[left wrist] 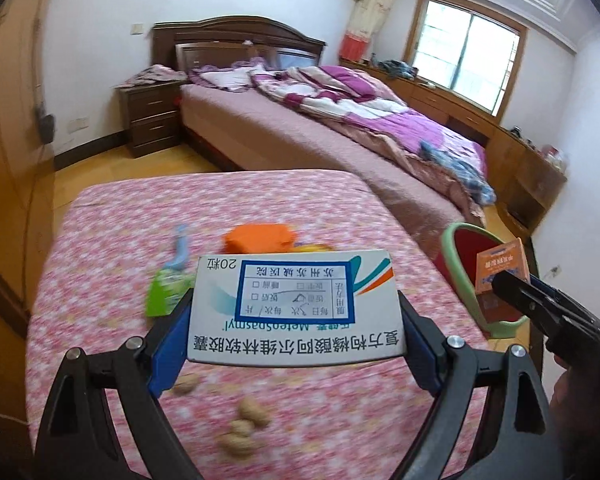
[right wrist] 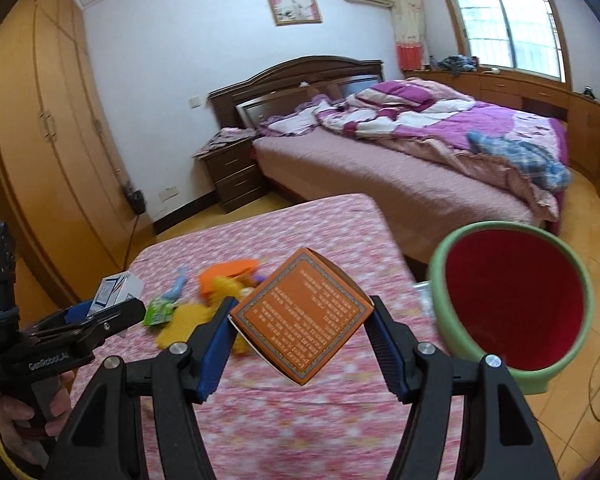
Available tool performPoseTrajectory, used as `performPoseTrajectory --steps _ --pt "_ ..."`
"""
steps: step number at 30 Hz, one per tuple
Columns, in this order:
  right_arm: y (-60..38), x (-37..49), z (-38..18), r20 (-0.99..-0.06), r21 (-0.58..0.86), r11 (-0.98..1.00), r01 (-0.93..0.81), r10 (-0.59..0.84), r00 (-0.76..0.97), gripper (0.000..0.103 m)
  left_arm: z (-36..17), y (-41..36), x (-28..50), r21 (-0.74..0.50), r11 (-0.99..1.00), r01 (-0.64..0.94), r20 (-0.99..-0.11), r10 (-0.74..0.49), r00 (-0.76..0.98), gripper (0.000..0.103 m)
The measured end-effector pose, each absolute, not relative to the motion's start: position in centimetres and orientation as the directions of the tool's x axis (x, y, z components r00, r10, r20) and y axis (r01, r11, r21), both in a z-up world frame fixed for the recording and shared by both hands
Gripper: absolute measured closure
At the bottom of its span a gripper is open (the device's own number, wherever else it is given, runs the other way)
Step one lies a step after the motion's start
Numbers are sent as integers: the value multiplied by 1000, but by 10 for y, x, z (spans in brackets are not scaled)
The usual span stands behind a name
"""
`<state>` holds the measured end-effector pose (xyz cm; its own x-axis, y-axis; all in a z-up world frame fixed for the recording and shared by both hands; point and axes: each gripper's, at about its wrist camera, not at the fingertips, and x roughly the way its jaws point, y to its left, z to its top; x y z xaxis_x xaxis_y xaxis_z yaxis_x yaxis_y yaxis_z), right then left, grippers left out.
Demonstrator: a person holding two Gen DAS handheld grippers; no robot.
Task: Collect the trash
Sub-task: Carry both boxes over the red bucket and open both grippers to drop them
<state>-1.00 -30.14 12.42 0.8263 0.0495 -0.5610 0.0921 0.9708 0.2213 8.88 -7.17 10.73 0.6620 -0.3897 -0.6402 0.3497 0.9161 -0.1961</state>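
Observation:
My left gripper [left wrist: 294,308] is shut on a white medicine box [left wrist: 294,308] with a blue-framed label, held above the pink floral table [left wrist: 100,240]. My right gripper [right wrist: 300,316] is shut on an orange box [right wrist: 300,316], held tilted above the table's right side. A green bin with a red inside [right wrist: 516,300] stands just right of the table; it also shows in the left wrist view [left wrist: 466,252], with the right gripper [left wrist: 500,280] and orange box [left wrist: 500,268] over it. The left gripper [right wrist: 112,304] and white box [right wrist: 114,286] show in the right wrist view.
On the table lie an orange carton [left wrist: 258,236], a green wrapper [left wrist: 166,292], a light blue wrapper [left wrist: 180,248], yellow packaging [right wrist: 188,320] and several peanuts [left wrist: 244,428]. A bed [left wrist: 300,136] and nightstand [left wrist: 152,116] stand behind. A wardrobe [right wrist: 40,120] is on the left.

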Motion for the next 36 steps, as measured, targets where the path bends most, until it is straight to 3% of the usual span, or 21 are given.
performPoseTrajectory --steps 14,24,26,28,36 --pt "-442 -31 94 -601 237 916 325 -124 789 37 101 -219 110 -183 827 531 -649 -507 567 13" --pt "-505 -28 55 -640 265 880 395 -146 754 35 76 -305 116 -152 773 616 -679 -535 502 13" --pt "-511 -28 54 -634 272 879 393 -143 760 31 71 -317 116 -152 763 629 -686 -539 489 13" --pt "-514 -29 55 -618 273 879 390 -150 771 18 68 -329 116 -150 752 642 -690 -545 477 13" --pt "-524 -51 68 -571 228 870 438 -245 784 16 57 -364 114 -138 708 693 -697 -566 440 13"
